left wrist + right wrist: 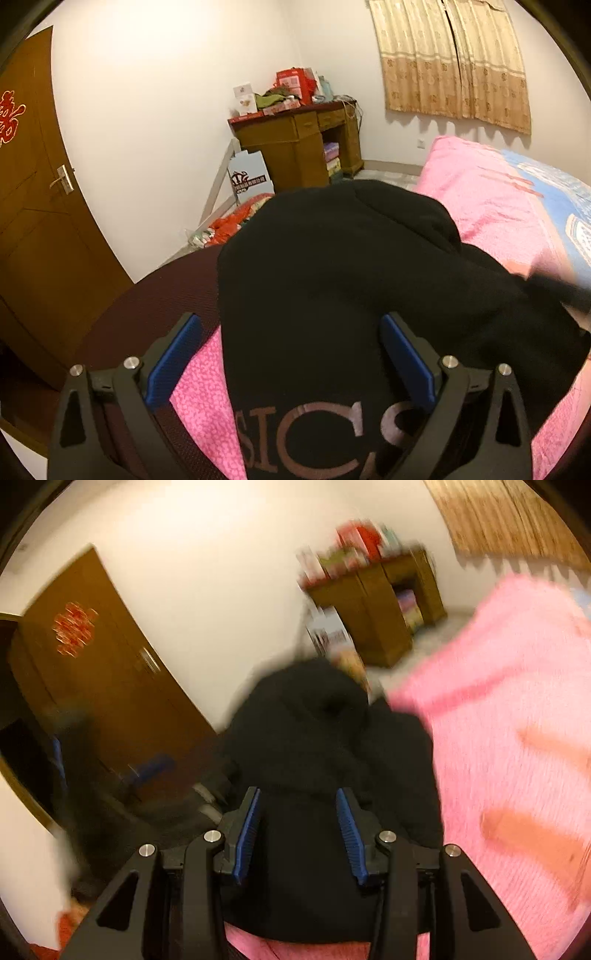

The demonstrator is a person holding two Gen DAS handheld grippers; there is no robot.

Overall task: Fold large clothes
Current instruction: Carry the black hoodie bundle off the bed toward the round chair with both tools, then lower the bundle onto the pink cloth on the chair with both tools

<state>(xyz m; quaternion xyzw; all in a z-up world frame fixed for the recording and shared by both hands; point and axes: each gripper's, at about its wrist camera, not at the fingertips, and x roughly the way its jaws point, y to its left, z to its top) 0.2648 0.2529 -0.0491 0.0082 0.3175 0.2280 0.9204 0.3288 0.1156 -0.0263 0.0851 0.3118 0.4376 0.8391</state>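
The right wrist view is smeared throughout; the desk (388, 602) clutter is unreadable. In the left wrist view, the black garment (332, 266) lettering is cut off below.

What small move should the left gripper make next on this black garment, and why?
Probably ease the left gripper down and close it on the black garment. Its jaws stand wide apart with the lettered edge of the cloth between them, not pinched, and the garment lies bunched on the pink bedcover.
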